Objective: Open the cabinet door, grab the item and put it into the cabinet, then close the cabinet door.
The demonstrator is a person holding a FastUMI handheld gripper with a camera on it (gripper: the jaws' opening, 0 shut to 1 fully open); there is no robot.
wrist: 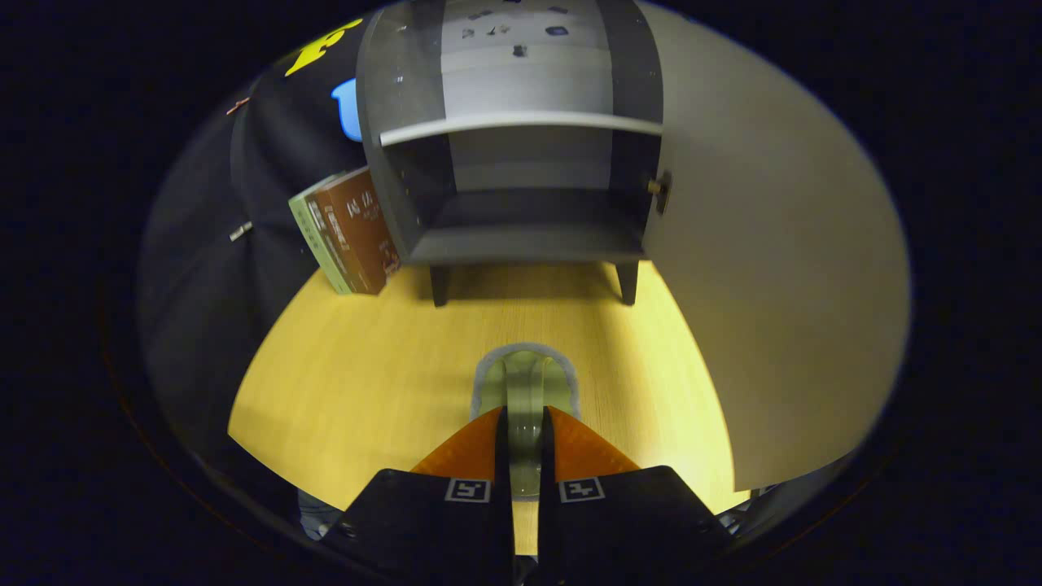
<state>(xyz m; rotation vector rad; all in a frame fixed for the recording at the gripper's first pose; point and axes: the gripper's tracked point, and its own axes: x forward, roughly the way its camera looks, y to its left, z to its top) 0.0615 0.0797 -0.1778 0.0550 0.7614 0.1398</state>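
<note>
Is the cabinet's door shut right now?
No, the cabinet stands open: its door is swung out to the side, showing the shelf inside, while the gripper is shut on a cup's handle.

Bare tabletop (366, 366) ahead up to open cabinet (521, 212); door (773, 285) flanking right.

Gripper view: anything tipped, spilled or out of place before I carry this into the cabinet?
Nothing looks spilled or damaged. The gripper is shut on the pale green cup by its handle. The cabinet has its door swung wide open, lower shelf bare. The one askew thing: books leaning against the cabinet's outer side.
</note>
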